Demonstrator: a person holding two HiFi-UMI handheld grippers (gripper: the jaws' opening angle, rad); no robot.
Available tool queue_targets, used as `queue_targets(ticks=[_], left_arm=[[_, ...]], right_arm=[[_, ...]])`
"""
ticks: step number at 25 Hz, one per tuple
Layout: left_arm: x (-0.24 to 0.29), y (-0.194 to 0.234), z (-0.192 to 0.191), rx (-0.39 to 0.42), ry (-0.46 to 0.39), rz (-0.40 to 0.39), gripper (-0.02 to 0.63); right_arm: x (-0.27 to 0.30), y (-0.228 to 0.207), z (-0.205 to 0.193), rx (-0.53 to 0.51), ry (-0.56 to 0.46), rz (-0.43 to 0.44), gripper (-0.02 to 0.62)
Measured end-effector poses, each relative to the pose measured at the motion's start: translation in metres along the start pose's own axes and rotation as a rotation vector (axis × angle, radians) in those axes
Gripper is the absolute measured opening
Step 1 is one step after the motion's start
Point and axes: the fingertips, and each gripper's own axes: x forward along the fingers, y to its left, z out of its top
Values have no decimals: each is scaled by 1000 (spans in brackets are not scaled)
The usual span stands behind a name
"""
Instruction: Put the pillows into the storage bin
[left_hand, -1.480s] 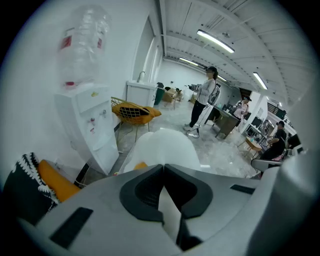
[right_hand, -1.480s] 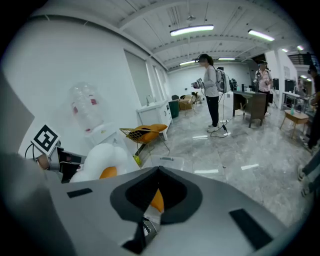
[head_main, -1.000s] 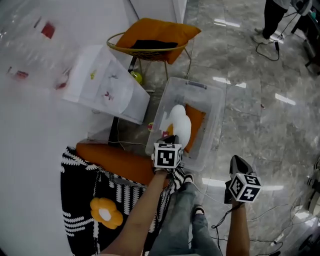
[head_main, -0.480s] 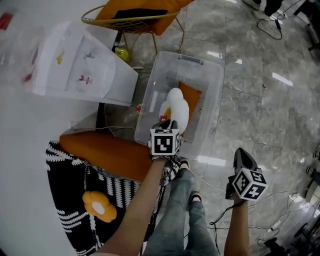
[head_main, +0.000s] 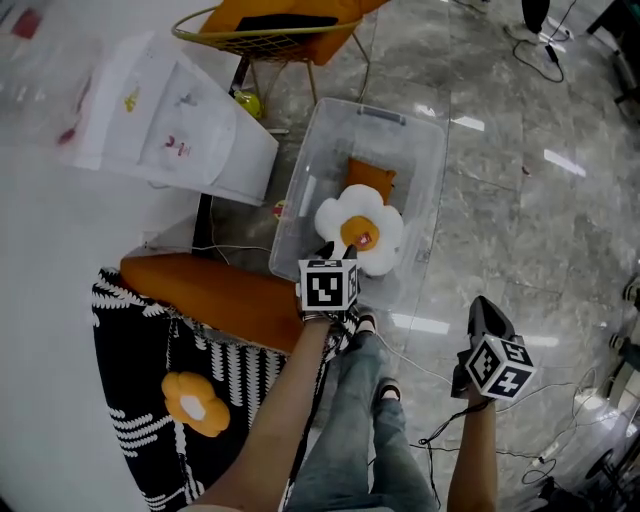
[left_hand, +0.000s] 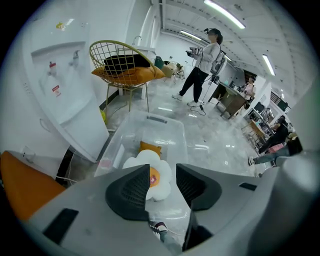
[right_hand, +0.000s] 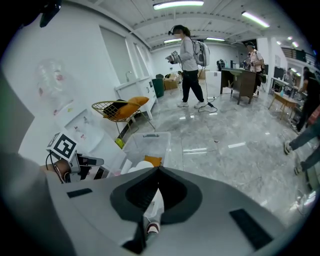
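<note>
A white flower pillow with an orange centre (head_main: 360, 232) lies flat in the clear storage bin (head_main: 400, 130), over an orange pillow (head_main: 368, 176) in the same bin. It shows again in the left gripper view, the flower pillow (left_hand: 161, 177) just beyond the jaws. My left gripper (head_main: 335, 255) hovers at the bin's near edge, open and empty, also seen as the left gripper (left_hand: 161, 186). My right gripper (head_main: 482, 318) hangs over the floor to the right, shut and empty, its jaws (right_hand: 156, 189) meeting at the tips. An orange flower pillow (head_main: 192, 405) rests on the black-and-white blanket.
A long orange cushion (head_main: 210, 300) lies on the black-and-white blanket (head_main: 150, 400) at my left. A white water dispenser (head_main: 160, 120) and a gold wire chair (head_main: 270, 40) with an orange cushion stand behind the bin. Cables trail on the marble floor (head_main: 530, 220). A person (left_hand: 202, 62) stands far off.
The white flower pillow was upright at my left gripper; now it lies flat in the bin, face up, let go. The left gripper stands open. The right gripper has hardly moved.
</note>
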Motion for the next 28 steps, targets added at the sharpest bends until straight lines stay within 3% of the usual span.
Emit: queue_targets(ticks=[10, 23, 28], left_arm=[[-86, -21, -26, -52, -94, 22, 160], [-264, -70, -123, -131, -243, 97, 152], [-328, -67, -162, -185, -314, 148, 150]], right_arm=[[-71, 13, 0, -58, -77, 50, 1], [-210, 26, -46, -161, -163, 167, 1], [-245, 59, -65, -226, -180, 255, 1]])
